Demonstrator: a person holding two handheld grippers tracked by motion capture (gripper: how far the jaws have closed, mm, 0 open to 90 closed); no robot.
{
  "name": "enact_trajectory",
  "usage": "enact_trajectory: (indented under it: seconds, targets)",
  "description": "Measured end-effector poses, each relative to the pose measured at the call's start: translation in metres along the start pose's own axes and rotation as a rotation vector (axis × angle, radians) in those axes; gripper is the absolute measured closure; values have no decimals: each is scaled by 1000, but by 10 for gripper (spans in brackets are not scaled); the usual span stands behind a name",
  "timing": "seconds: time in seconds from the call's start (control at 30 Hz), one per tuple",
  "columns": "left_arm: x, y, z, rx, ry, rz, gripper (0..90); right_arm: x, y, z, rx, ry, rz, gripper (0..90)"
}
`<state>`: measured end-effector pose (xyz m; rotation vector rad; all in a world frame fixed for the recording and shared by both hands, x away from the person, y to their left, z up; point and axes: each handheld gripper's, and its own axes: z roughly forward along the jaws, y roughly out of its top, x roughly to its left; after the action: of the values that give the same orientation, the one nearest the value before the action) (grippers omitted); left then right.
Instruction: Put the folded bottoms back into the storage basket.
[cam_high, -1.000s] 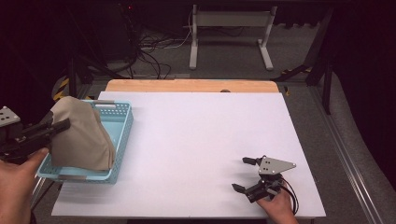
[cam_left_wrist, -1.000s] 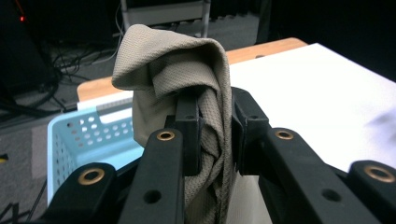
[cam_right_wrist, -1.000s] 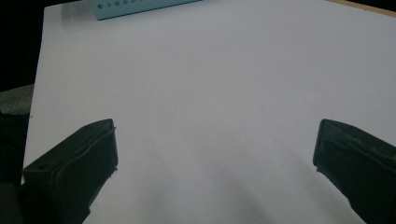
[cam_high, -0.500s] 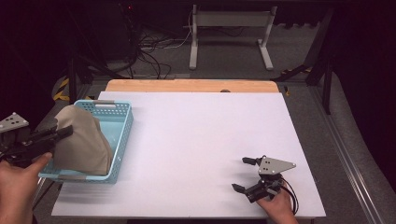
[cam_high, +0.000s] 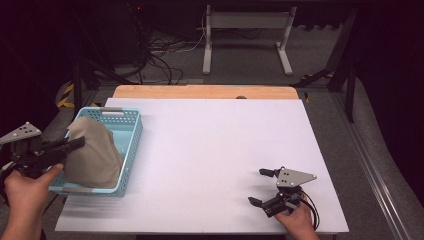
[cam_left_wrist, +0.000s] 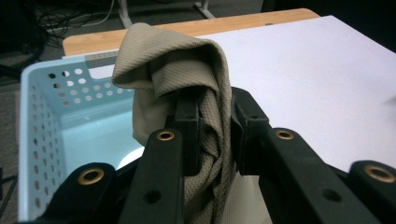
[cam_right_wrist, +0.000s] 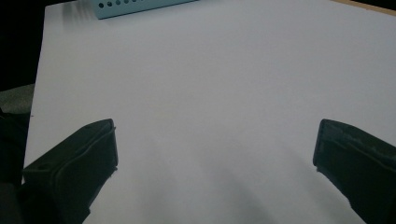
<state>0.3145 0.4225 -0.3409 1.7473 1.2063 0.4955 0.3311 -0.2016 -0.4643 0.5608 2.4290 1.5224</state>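
table middle: the white table top (cam_high: 215, 150) lies bare from the basket across to the right gripper (cam_high: 261, 187), a broad open lane.
left side: the blue basket (cam_high: 131, 145) stands at the left edge; its walls block a low pass there.
basket inside: the tan cloth (cam_high: 92, 155) drapes over most of it, with bare floor at the far end.
right front: the right gripper rests near the front edge, jaws wide with bare table between them.
far edge: a wooden strip (cam_high: 200, 92) lies flat.

Left claw (cam_high: 75, 143) hangs off the desk's (cam_high: 215, 150) left edge, jaws pinched tight; right claw (cam_high: 261, 187) rests near the front right corner, jaws wide apart.
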Motion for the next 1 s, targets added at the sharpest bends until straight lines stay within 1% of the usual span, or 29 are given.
enact_trajectory:
  seconds: [0.23, 0.33, 0.43, 0.6, 0.83, 0.9, 1.0]
  targets:
    - [6, 0, 23, 38, -18, -3, 752, 0, 0, 0, 0, 1, 0, 4]
    - [10, 0, 32, 58, -23, 3, 750, 0, 0, 0, 0, 2, 0, 4]
    - [12, 0, 38, 69, -24, 8, 749, 0, 0, 0, 0, 3, -1, 4]
    - [19, 0, 50, 106, -16, 0, 745, 0, 0, 0, 0, 3, -1, 4]
    - [21, 4, 64, 148, 9, 20, 739, 0, 0, 0, 0, 3, 1, 4]
    - [22, 5, 69, 158, 11, 18, 738, 0, 0, 0, 0, 3, 1, 4]
    - [24, 7, 75, 174, 15, 25, 737, 0, 0, 0, -1, 4, 1, 4]
